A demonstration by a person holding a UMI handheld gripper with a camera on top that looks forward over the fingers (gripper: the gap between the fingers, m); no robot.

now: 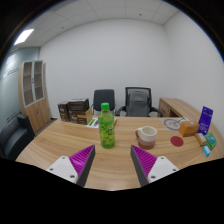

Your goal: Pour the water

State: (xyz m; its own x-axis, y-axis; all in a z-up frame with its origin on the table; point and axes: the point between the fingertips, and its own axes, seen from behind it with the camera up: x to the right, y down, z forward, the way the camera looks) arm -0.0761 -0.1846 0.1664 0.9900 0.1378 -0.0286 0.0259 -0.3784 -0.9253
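A green bottle (106, 125) with a yellow-green cap stands upright on the wooden table (112, 170), beyond my fingers and slightly left of the gap's middle. A short beige cup (147, 135) stands to its right, also beyond the fingers. My gripper (113, 163) is open, its purple pads (79, 160) spread wide with only bare tabletop between them. Neither finger touches the bottle or the cup.
Farther right on the table lie a red round coaster (177, 142), a white dish (173, 124), a blue box (205, 119) and a teal item (209, 146). Dark boxes (73, 109) sit at the far left. Two office chairs (137, 100) stand behind; a cabinet (34, 88) is at left.
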